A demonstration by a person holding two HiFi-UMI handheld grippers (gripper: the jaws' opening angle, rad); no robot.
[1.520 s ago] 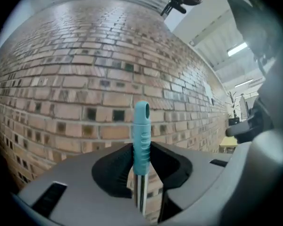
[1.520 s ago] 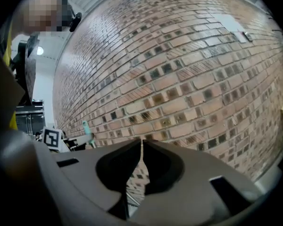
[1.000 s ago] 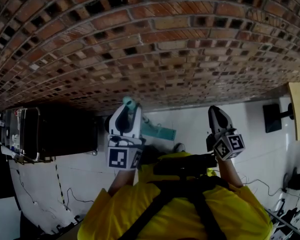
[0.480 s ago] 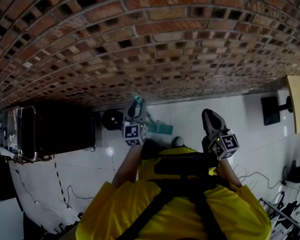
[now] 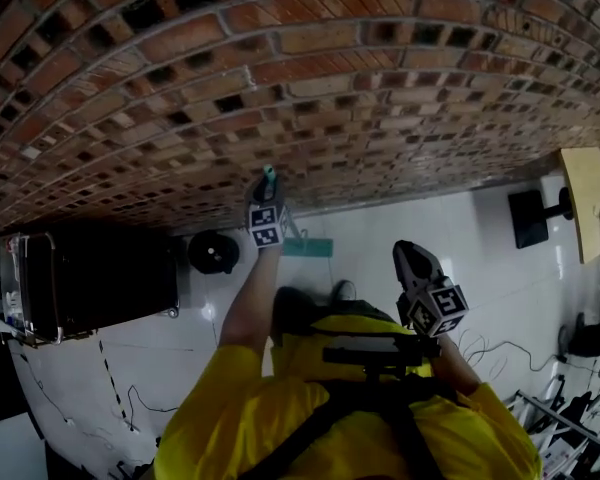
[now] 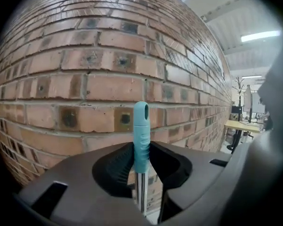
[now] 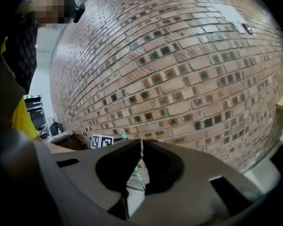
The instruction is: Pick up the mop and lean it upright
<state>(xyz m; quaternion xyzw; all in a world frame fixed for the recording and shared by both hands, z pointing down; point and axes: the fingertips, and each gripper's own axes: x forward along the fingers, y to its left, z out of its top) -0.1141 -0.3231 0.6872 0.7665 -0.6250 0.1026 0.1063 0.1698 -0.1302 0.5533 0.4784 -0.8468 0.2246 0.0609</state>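
Observation:
The mop stands nearly upright close to the brick wall (image 5: 310, 78). Its teal handle tip (image 5: 269, 175) pokes out above my left gripper (image 5: 265, 206), and its teal head (image 5: 310, 249) rests on the white floor at the wall's foot. In the left gripper view the jaws are shut on the teal grip (image 6: 141, 131), with the steel shaft (image 6: 141, 192) running down below and bricks just behind. My right gripper (image 5: 408, 253) hangs back by the person's body, shut and empty. In the right gripper view its jaw tips (image 7: 142, 142) meet, and the mop shaft (image 7: 137, 175) shows beyond them.
A large black case (image 5: 90, 278) stands at the wall to the left, with a round black object (image 5: 213, 252) beside the mop head. A wooden tabletop (image 5: 585, 203) and a black stand (image 5: 528, 218) are at the right. Cables lie on the floor (image 5: 500, 348).
My left gripper has moved away from the body towards the wall, taking the mop handle with it. The right gripper has drifted slightly left and stayed shut.

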